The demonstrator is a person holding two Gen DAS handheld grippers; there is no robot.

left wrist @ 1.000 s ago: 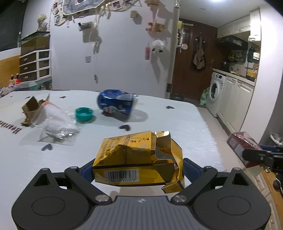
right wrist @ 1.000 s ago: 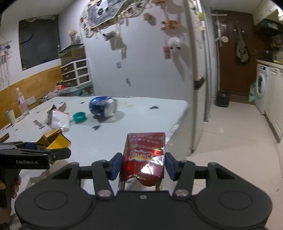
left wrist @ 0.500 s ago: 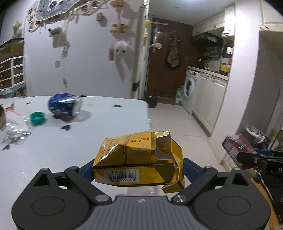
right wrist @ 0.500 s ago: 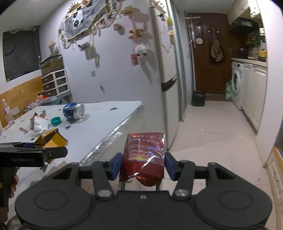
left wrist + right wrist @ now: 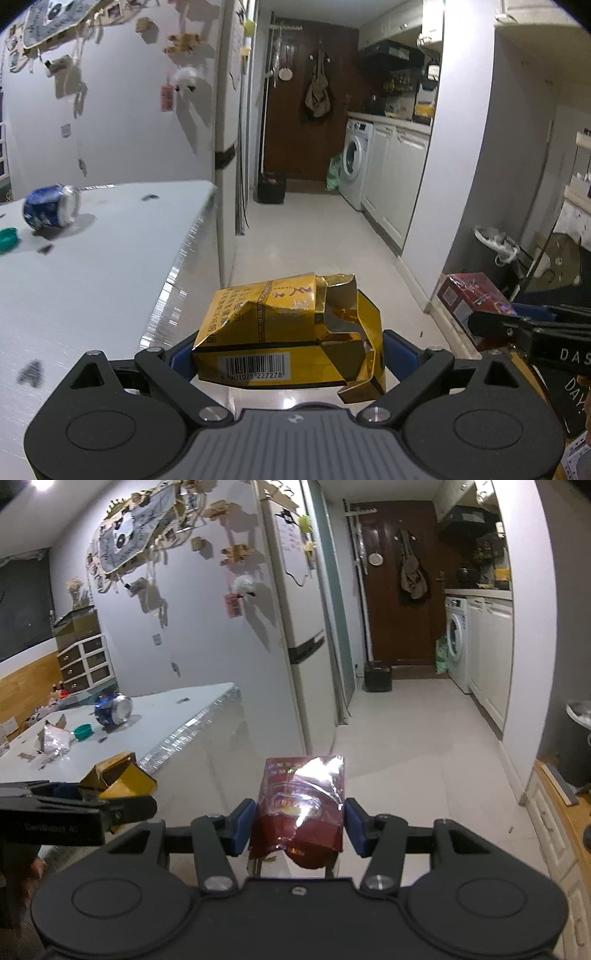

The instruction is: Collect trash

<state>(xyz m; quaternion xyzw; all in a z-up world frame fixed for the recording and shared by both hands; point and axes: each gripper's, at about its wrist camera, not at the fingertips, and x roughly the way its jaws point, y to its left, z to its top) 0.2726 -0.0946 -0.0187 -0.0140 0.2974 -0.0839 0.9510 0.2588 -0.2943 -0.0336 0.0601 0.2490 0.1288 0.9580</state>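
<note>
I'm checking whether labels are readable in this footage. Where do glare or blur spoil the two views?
Right wrist view: a white glare patch washes out the print on the red packet held in the right tongs. Left wrist view: the yellow pack and its barcode are sharp in the left tongs; the blue can looks soft.

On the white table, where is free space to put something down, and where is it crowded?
The table is bare from the blue can to its far corner and along the edge near the fridge. It is crowded around the can, the green cap and the plastic wrapper.
</note>
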